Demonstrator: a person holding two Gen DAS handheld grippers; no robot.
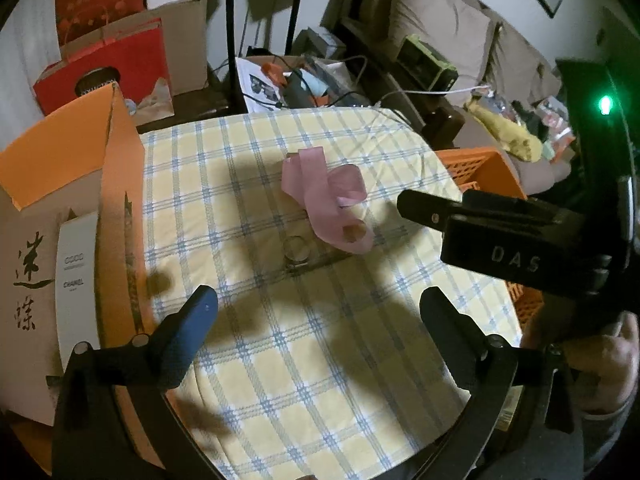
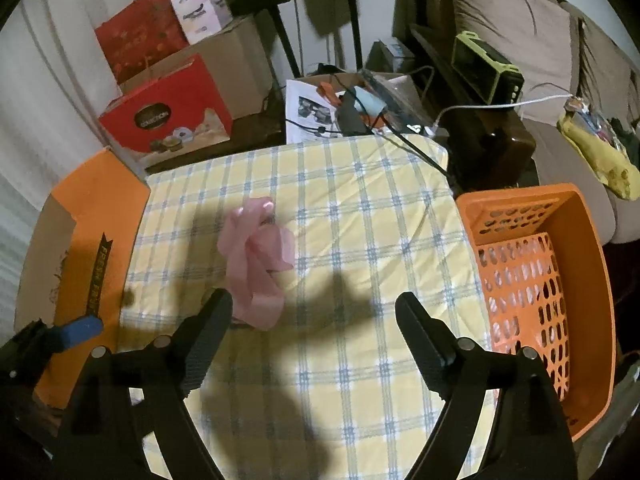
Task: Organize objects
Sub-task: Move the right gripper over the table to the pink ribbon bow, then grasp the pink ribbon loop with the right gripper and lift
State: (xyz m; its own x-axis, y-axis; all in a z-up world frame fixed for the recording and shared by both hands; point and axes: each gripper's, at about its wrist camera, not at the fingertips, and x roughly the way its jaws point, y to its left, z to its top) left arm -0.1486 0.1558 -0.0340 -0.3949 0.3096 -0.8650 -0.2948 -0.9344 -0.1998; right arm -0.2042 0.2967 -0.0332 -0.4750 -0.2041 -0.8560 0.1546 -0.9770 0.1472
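Partly, the scene is lost to shadow: dark gripper shadows are cast across the checked cloth of the table (image 2: 360, 208), and a small clear, round-topped object (image 1: 297, 251) beside the ribbon is too faint to be identified. The pink ribbon (image 1: 328, 196) is seen lying loosely coiled near the middle of the table, touched by neither tool; in the right wrist view its near end is partly hidden behind one finger. The left gripper (image 1: 318, 308) is held with its jaws wide apart above the near cloth, and the right gripper (image 2: 314, 312) is likewise held with jaws spread and nothing between them. An orange perforated basket (image 2: 584, 240) is set against the table's right edge, its near side cut off. An orange carton (image 1: 72, 152) stands at the left edge, with a white Chanel box (image 1: 76, 280) inside it. Behind the table, red gift boxes (image 2: 168, 120), dark stands, cables and a sofa (image 2: 512, 20) are made out in a dim, cluttered room.
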